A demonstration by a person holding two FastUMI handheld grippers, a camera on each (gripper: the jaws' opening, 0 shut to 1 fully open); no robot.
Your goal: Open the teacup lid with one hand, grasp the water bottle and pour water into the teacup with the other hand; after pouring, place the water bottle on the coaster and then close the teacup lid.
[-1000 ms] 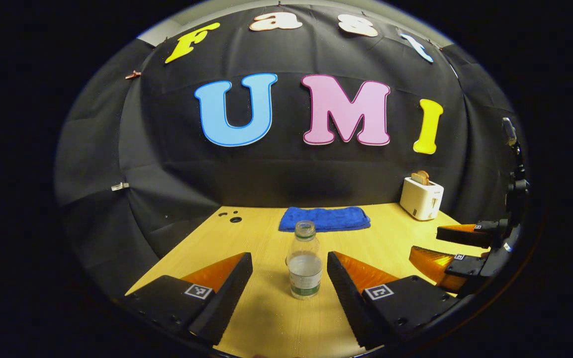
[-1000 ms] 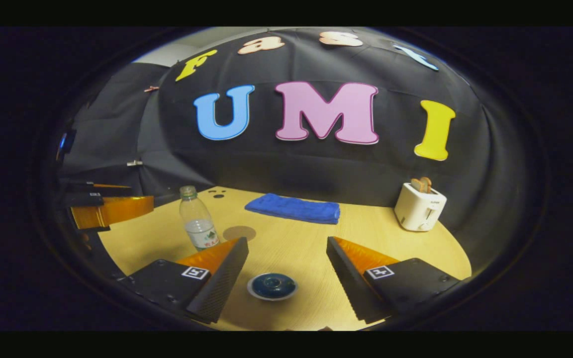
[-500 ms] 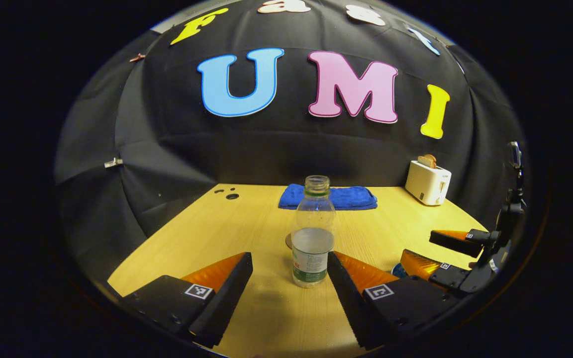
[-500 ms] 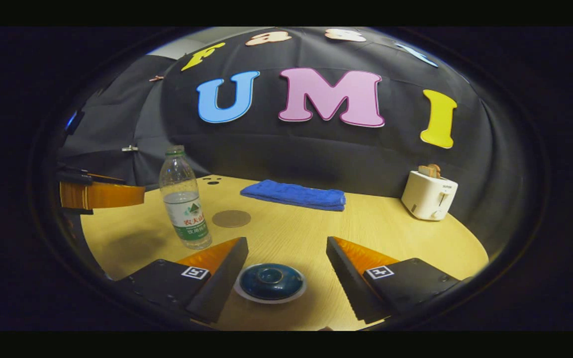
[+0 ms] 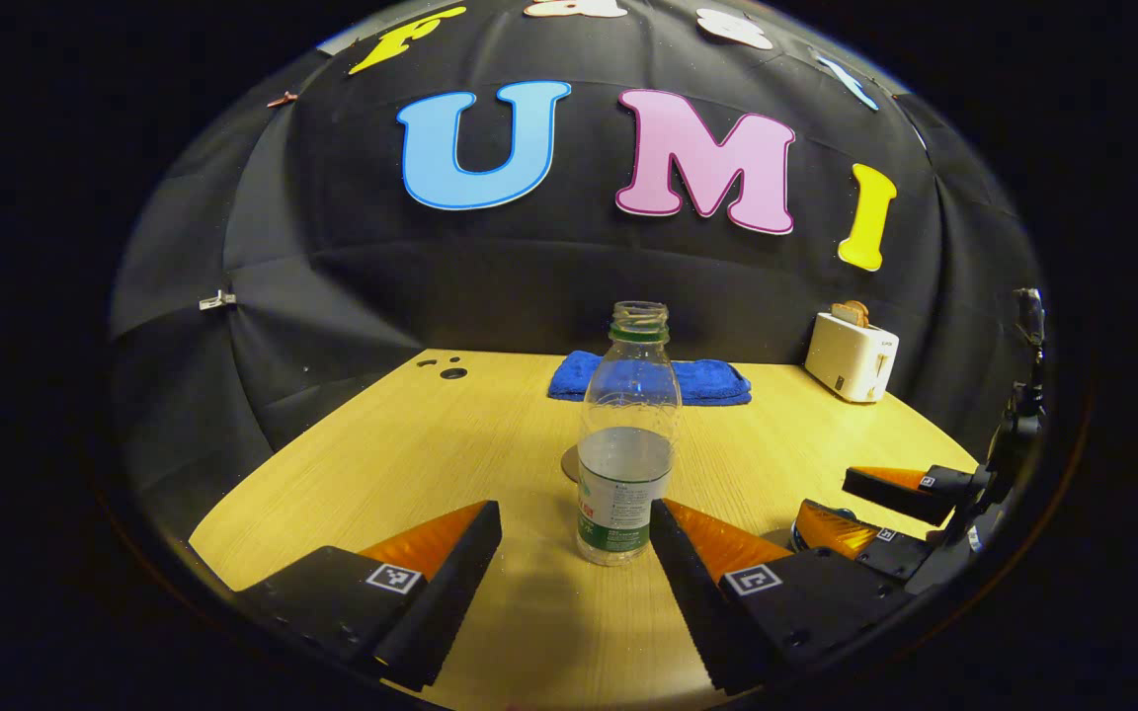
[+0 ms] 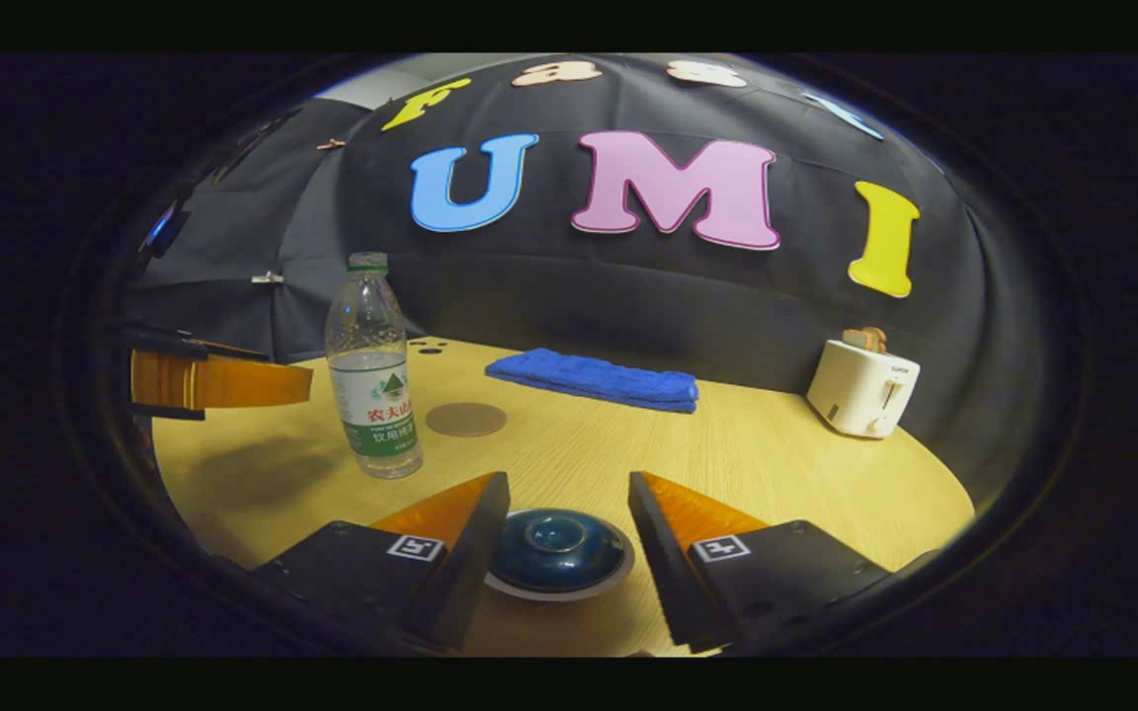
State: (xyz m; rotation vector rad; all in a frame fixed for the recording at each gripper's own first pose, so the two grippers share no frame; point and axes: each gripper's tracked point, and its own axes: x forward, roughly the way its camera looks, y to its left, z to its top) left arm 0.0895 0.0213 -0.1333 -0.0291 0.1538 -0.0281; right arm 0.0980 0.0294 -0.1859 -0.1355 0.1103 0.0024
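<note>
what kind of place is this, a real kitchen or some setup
Likely a staged recording booth, not a real kitchen: a black cloth wall backs one wooden table set with household props, a toaster and folded blue towel.

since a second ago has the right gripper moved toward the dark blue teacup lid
Yes. In the right gripper view the right gripper has closed in on the dark blue teacup lid, whose round shape has grown large between its open fingers.

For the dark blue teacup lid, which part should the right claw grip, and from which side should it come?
Grip the small raised knob at the centre of the teacup lid, coming down from above with one finger on each side. The lid is a low, smooth dome lying flat on the cup, so its rim offers little hold. The right claw, open, already straddles it.
</note>
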